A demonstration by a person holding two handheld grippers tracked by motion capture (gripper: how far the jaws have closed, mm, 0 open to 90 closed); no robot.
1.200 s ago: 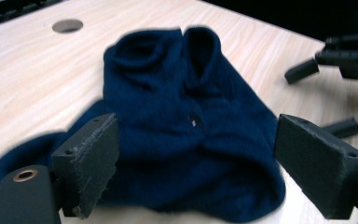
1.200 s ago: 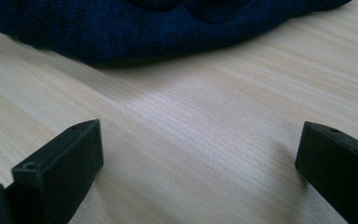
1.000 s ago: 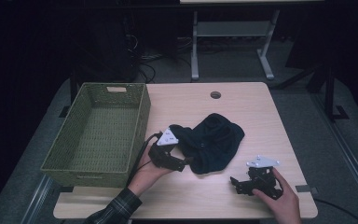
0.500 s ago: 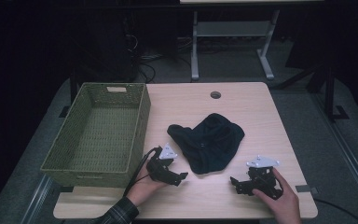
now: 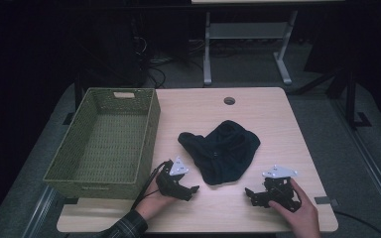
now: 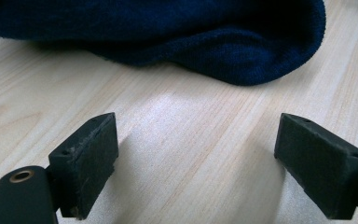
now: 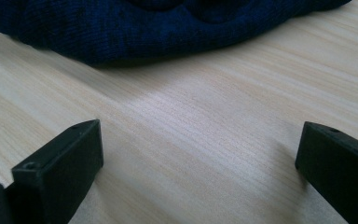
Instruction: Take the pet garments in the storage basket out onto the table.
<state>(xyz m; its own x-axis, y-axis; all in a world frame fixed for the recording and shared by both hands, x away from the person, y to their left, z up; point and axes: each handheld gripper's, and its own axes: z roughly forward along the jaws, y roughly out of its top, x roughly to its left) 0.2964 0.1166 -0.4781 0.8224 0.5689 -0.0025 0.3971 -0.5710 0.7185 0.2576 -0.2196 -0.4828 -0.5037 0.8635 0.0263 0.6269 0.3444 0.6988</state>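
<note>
A dark blue knitted garment [image 5: 222,150] lies crumpled near the middle of the wooden table [image 5: 273,114]. My left gripper [image 5: 192,192] rests low on the table to the garment's front left, open, with bare wood between its jaws. The garment [image 6: 177,37] fills the top of the left gripper view, a short way ahead of the jaws. Open as well, my right gripper [image 5: 251,196] sits at the front right, pointing left toward the cloth. In the right gripper view the garment [image 7: 158,23] lies beyond the jaws, untouched.
A green woven basket [image 5: 150,130] stands empty at the table's left side, just left of my left hand. A round cable hole [image 5: 229,100] marks the far part of the table. Desk legs [image 5: 207,49] and cables stand on the floor behind.
My left gripper let go of the garment's left part, pulled back toward the front edge and lowered to the table. The cloth settled flat. The right gripper stayed put.
</note>
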